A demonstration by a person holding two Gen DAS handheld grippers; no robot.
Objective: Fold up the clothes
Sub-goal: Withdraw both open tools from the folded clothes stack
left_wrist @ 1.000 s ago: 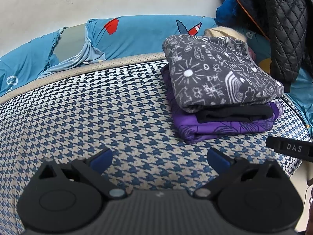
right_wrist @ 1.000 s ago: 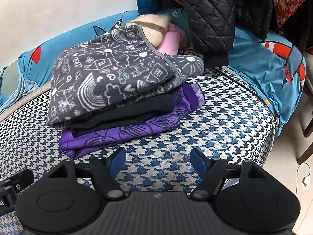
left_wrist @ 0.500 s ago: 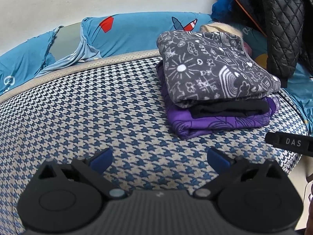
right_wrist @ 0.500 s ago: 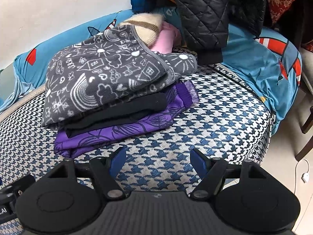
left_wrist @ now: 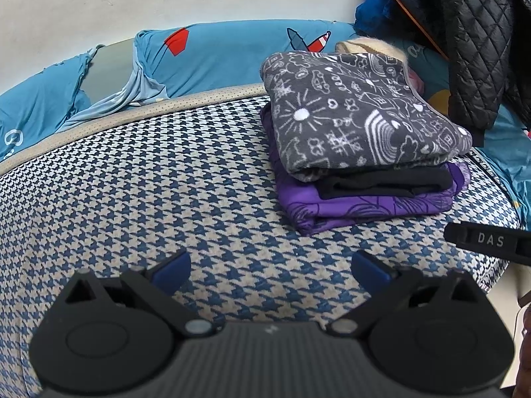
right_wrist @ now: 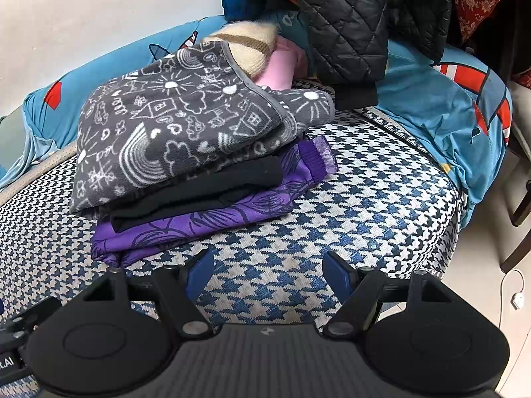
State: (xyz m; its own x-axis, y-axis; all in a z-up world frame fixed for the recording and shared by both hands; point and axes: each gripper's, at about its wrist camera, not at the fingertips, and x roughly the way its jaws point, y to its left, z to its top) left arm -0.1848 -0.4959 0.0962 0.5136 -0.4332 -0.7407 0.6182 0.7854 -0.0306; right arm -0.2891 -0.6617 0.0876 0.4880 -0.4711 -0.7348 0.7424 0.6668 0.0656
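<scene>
On houndstooth cushion (left_wrist: 166, 179), folded stack (right_wrist: 186, 146).

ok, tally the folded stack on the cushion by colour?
Grey doodle-print piece: 1
Black piece: 1
Purple piece: 1
Total: 3 folded pieces, grey on top, purple at the bottom. Both grippers are open and hold nothing.

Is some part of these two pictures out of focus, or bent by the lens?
Left wrist view: the tool at the bottom is soft, the grey doodle-print garment sharp, and the cushion's beige edge curves like an arc. Right wrist view: the same soft tool, and dark rounded corners.
</scene>
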